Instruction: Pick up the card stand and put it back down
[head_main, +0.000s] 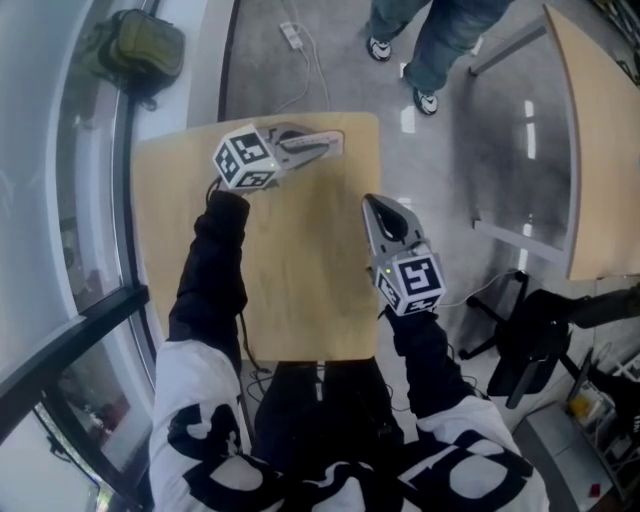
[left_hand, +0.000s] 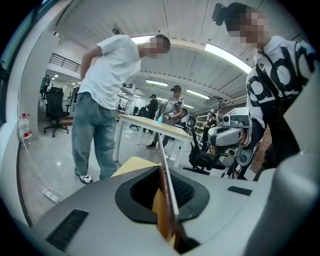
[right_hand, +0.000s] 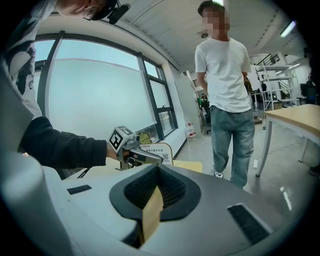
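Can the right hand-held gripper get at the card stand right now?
Probably yes: only bare table separates the right hand-held gripper from the card stand, though the left hand-held gripper is clamped on it.

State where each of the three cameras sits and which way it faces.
Head view: on the person's head, facing steeply down at the table; both sleeves, the left gripper and right gripper show.
Left gripper view: rides the left gripper, looking along jaws shut on the card stand toward the bystander; the wearer's torso shows at right.
Right gripper view: rides the right gripper, facing the window; the left sleeve shows.
Shared: both gripper views catch that bystander in jeans.
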